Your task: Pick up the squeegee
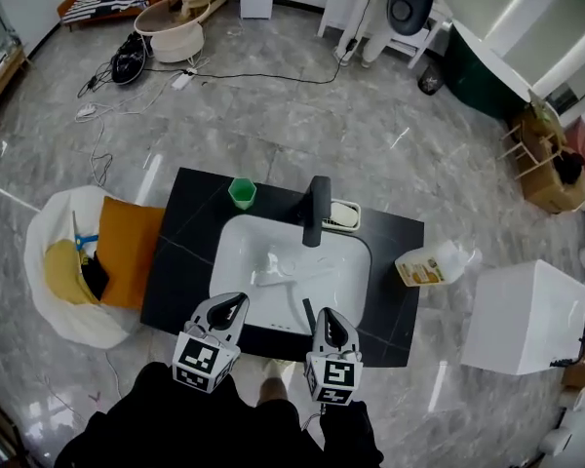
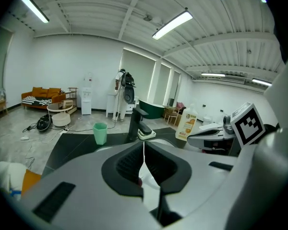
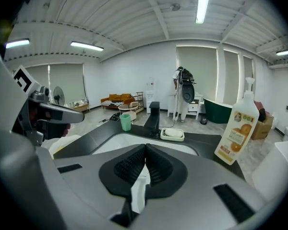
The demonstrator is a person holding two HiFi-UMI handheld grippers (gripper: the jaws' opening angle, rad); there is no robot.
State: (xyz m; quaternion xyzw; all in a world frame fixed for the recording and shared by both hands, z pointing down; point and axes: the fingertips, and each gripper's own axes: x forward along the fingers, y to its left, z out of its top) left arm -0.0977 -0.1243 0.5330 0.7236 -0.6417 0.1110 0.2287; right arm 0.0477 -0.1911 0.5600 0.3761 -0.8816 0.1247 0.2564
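- My left gripper point(image 1: 229, 306): at the near edge of the counter point(image 1: 180, 261), left of centre, pointing out over the basin. Its own view shows the two jaws pressed together at the tips with nothing between them.
- My right gripper point(image 1: 329, 318): just beside the left one, to its right, also at the near edge. Its jaws are together as well, and empty.
- Squeegee point(image 1: 281, 273): a pale tool lying flat on the floor of the sink point(image 1: 236, 234), left of the basin's middle. It lies beyond both grippers and apart from them. It is white on white, so I cannot make out its finer shape.
- Faucet point(image 1: 317, 209): black and upright, on the far rim of the sink, right of centre.
- Green cup point(image 1: 242, 193): upright on the counter at the far left corner of the sink.
- Soap dish point(image 1: 345, 215): just right of the faucet, on the far part of the counter.
- Bottle point(image 1: 429, 264): it has an orange label and sits at the right end of the counter.
- White box point(image 1: 523, 316): on the floor, right of the counter.
- White bag point(image 1: 51, 224): on the floor, left of the counter, holding yellow and orange items.
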